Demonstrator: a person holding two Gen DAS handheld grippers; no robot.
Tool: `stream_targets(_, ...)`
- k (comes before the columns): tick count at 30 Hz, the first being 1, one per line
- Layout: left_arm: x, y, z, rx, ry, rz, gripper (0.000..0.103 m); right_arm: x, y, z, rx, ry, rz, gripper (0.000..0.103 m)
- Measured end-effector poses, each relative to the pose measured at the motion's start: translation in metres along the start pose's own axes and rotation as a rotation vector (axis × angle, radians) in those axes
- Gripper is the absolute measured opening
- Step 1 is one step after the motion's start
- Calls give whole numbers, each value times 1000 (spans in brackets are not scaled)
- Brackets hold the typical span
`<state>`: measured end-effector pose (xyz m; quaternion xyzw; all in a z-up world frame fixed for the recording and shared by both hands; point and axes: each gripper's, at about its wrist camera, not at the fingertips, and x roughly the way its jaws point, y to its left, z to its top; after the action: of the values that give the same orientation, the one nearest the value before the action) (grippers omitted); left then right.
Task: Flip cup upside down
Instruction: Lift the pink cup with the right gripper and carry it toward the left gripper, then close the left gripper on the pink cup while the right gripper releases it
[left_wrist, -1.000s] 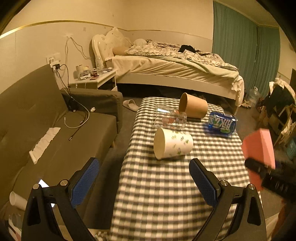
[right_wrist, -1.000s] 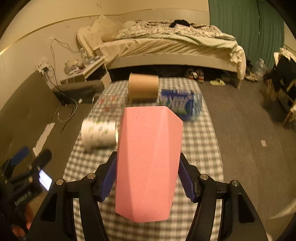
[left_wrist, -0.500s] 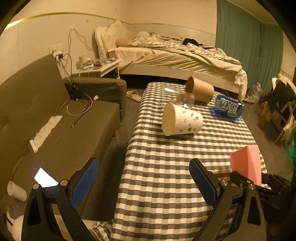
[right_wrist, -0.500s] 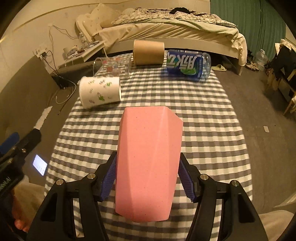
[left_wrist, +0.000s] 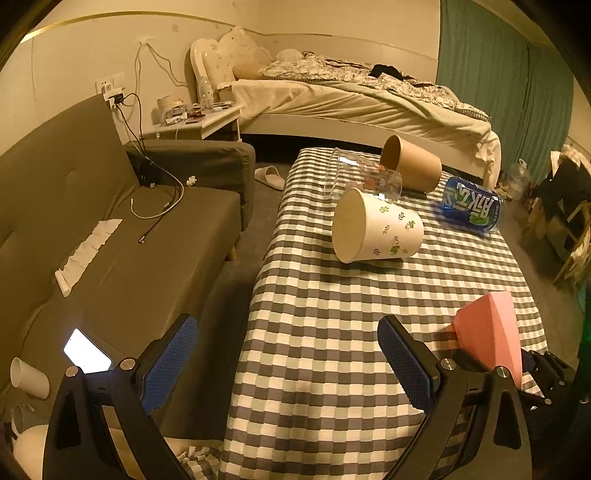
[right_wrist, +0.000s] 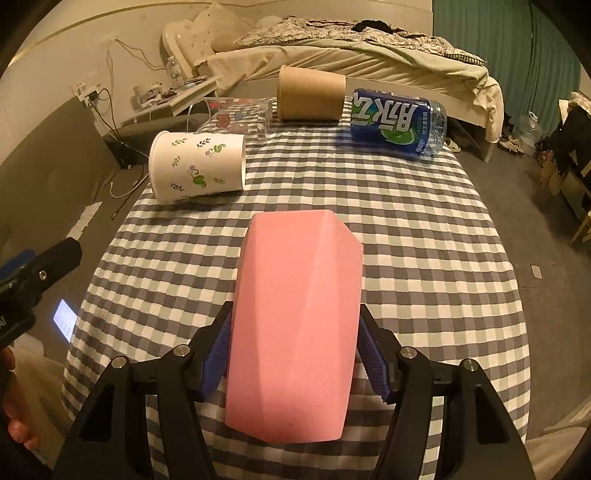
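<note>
Pink cup (right_wrist: 295, 325) clamped in right gripper (right_wrist: 295, 360), contact patches hidden; left gripper (left_wrist: 288, 363) spread, empty.

Pink cup (right_wrist: 295, 325), faceted sides, matte plastic-looking, opaque. Clamped between the blue pads (right_wrist: 216, 354) of the right gripper (right_wrist: 293, 360), pads pressing on opposite side walls in the lower half of the visible body. Long axis points away from the camera; narrower flat end faces away, wider end near the camera. Opening not visible, so which end is the mouth cannot be told. In the left wrist view the cup (left_wrist: 489, 338) shows at the near right corner of the checkered table (left_wrist: 332, 314), tilted; contact with the cloth unclear.
</note>
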<state>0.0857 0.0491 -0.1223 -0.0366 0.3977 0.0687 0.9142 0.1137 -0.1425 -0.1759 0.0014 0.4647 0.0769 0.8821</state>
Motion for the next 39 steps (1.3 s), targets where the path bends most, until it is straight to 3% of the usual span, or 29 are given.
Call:
stream_targets(1, -1, -1, 0, 2, -2, 0, 101, 1, 0, 0, -3, 11, -5, 77)
stream_targets(2, -2, -3, 1, 3, -3, 2, 101, 0, 0, -1, -7, 11, -10, 81)
stream_targets(6, -12, -8, 2, 10, -17, 14, 101, -24, -2, 3, -14, -49, 9, 88)
stream_targets(10, -27, -17, 2, 21, -39, 22, 101, -61, -10, 14, -17, -128, -2, 88)
stream_targets(18, -57, -64, -10, 54, -67, -86, 101, -138, -47, 20, -1, -265, -46, 89)
stream_targets(21, -61, -88, -16, 84, -69, -111, 101, -151, -62, 12, -7, -289, -86, 96)
stream_targets(27, -56, -128, -29, 142, -37, -155, 101, -141, -98, -5, 42, -247, -125, 96)
stream_targets(32, -37, -141, -44, 130, 24, -170, 101, -127, -123, -15, 101, -220, -132, 96)
stream_targets(39, -8, -150, -71, 120, 114, -196, 101, -105, -155, -19, 228, -153, -57, 96)
